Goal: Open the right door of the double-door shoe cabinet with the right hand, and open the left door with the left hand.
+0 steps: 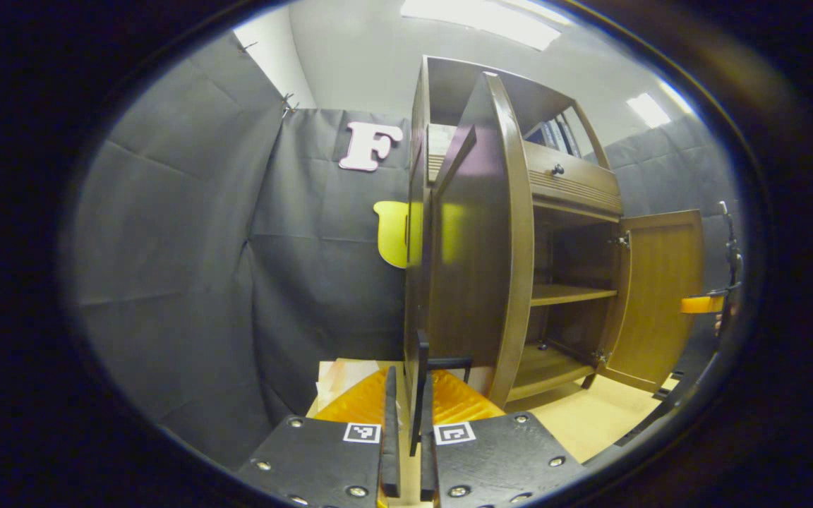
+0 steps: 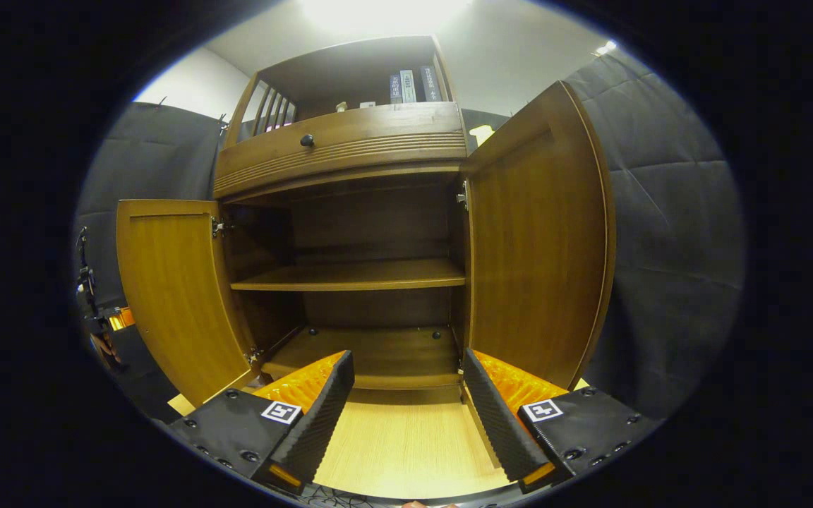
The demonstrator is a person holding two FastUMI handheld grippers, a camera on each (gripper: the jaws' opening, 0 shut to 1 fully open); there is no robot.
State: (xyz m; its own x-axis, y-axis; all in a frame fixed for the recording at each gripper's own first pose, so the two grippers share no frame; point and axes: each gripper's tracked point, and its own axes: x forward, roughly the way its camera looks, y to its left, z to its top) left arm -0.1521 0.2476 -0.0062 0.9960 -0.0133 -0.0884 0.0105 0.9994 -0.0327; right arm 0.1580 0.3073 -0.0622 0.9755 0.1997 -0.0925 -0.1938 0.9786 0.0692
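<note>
The brown shoe cabinet (image 2: 350, 141) stands with both lower doors swung out. In the right gripper view the left door (image 2: 166, 296) is at the left and the right door (image 2: 540, 240) at the right, with bare shelves (image 2: 350, 275) between them. My right gripper (image 2: 406, 360) is open in front of the bottom shelf, touching nothing. In the left gripper view the left door (image 1: 477, 240) is seen nearly edge-on, and my left gripper (image 1: 408, 375) is shut on its black handle (image 1: 422, 353). The right door (image 1: 660, 296) stands open farther off.
Above the doors are a drawer with a round knob (image 2: 306, 140) and an open shelf with books (image 2: 410, 86). The cabinet stands on a light wooden floor board (image 2: 406, 444). Black cloth walls (image 1: 188, 268) close in both sides. The other gripper (image 1: 703, 303) shows beside the right door.
</note>
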